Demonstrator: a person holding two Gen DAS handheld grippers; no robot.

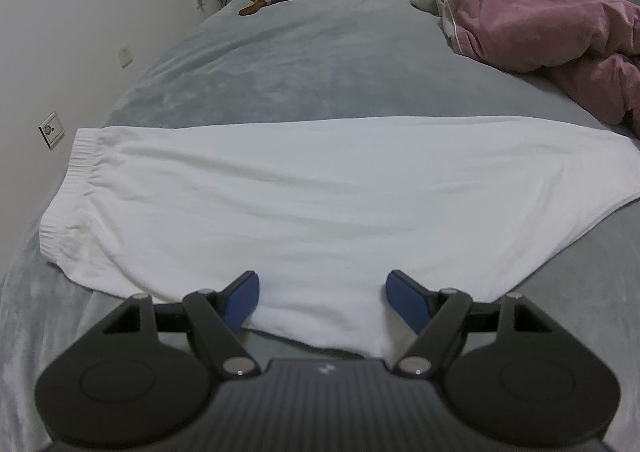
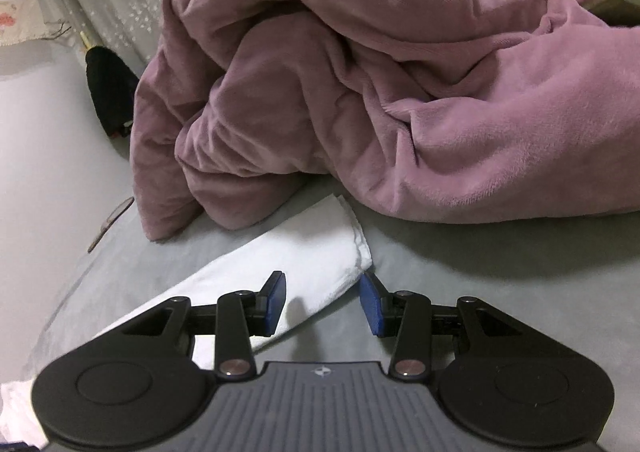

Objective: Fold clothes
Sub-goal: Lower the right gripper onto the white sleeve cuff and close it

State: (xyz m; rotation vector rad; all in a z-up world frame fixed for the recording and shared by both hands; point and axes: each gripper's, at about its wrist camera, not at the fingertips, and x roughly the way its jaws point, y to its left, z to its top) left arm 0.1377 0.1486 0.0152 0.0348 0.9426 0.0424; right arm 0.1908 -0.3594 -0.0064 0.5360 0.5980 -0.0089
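Observation:
White trousers (image 1: 304,203) lie flat across the grey bed (image 1: 304,63), elastic waistband at the left, legs folded together and running right. My left gripper (image 1: 322,298) is open, its blue pads either side of the garment's near edge at the crotch, holding nothing. In the right wrist view the trouser leg end (image 2: 312,252) lies on the grey sheet with its hem toward the pink blanket. My right gripper (image 2: 324,302) is open just over the hem's near corner, empty.
A crumpled pink blanket (image 2: 400,83) fills the bed just beyond the hem; it also shows at the far right in the left wrist view (image 1: 540,11). A brown slipper (image 1: 268,0) lies far back on the bed. A white wall (image 1: 80,31) runs along the left.

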